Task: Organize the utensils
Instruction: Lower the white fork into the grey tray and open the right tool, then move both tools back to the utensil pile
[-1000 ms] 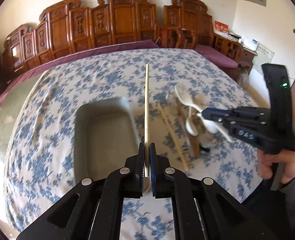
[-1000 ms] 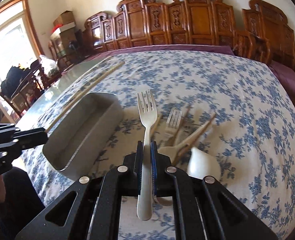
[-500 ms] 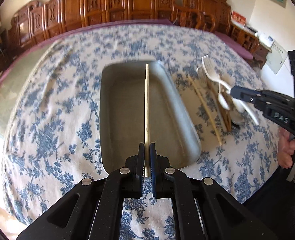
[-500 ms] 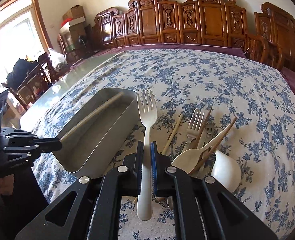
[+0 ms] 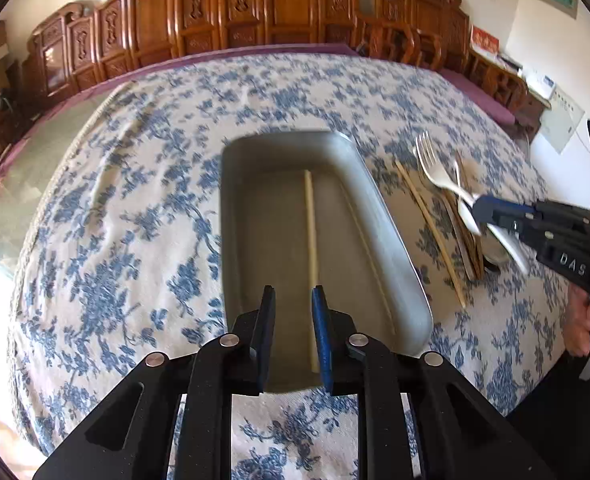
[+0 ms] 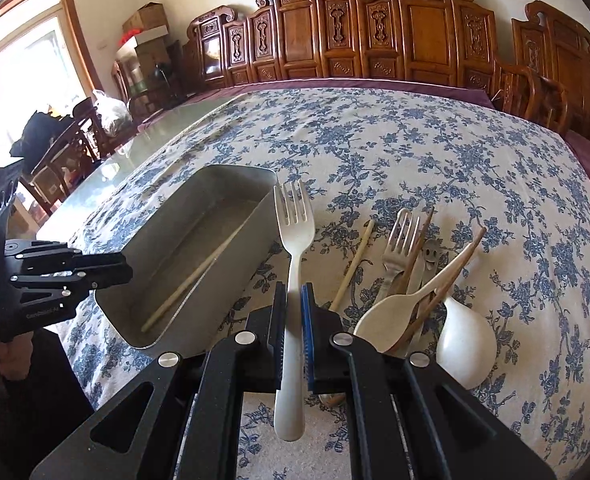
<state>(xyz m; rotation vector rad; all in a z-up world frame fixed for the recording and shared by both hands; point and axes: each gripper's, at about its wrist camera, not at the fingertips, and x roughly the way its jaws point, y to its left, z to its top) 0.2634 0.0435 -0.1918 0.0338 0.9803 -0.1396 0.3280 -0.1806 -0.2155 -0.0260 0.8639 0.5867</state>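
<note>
The left tool is spreading, leaving a chopstick in the tray, while the right tool is pinching a fork, probably going in next.

The setting was a domestic dining room. A large table carried a blue-floral tablecloth over a purple undercloth. Carved wooden chairs stood in a row along the cream wall at the top of both frames. Cardboard boxes and a sunlit window occupied the upper left of the right wrist view. Household cutlery lay on the cloth.
</note>
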